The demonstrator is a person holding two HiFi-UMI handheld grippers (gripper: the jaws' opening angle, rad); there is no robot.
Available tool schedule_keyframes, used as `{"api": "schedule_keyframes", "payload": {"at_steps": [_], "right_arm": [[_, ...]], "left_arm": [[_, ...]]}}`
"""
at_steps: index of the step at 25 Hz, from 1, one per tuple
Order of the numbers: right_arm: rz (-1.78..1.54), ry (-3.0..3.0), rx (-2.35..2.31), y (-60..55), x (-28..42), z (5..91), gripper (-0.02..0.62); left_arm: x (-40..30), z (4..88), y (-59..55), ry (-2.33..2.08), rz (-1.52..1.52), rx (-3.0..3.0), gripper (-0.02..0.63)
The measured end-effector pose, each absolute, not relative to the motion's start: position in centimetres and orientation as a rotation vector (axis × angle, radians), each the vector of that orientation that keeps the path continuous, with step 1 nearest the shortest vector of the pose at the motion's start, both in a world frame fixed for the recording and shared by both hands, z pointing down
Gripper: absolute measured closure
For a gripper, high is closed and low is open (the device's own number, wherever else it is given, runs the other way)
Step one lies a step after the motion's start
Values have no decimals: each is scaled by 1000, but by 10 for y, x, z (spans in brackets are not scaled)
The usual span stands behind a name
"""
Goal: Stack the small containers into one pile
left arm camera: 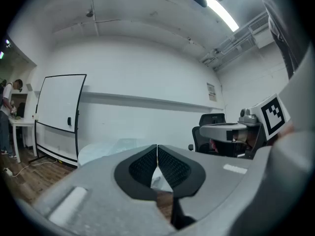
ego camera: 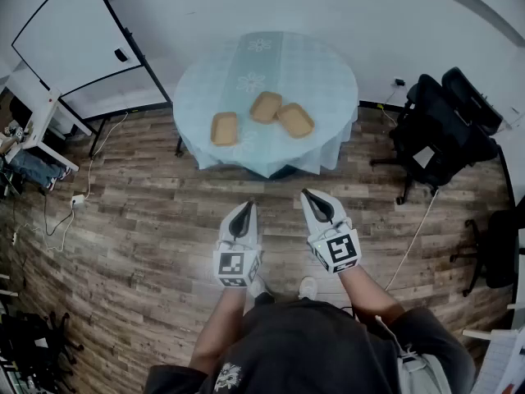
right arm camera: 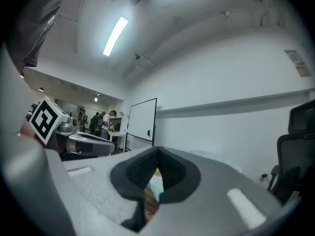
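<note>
Containers (ego camera: 265, 106) number three, unstacked, on one table (ego camera: 321, 71); left tool (ego camera: 248, 207) and right tool (ego camera: 306, 194) both closed, empty.

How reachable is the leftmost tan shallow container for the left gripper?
Probably not yet: shut left gripper hangs over floor, short of the blue-clothed round table bearing that tan shallow container. Path looks clear.

Head cam: on my head, steeply down, floor (ego camera: 123, 220) near, tabletop (ego camera: 328, 80) far ahead.
L claw cam: rides my left claw (left arm camera: 157, 150), level, twd tabletop.
R claw cam: same on right claw (right arm camera: 157, 154).
Shared: whiteboard (ego camera: 74, 23), tabletop in all 3.
</note>
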State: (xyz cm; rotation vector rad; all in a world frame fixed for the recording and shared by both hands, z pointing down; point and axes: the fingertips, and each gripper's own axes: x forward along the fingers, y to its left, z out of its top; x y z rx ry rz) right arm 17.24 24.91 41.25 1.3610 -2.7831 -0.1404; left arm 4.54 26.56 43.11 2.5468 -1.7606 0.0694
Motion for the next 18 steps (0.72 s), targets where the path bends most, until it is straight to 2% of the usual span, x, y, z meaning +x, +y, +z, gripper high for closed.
{"api": "schedule_keyframes", "payload": {"at_steps": [18], "right_arm": [[-85,-2832,1283,235,111,413,595]], "left_arm": [[-2,431,246,-1725,51,2566,600]]}}
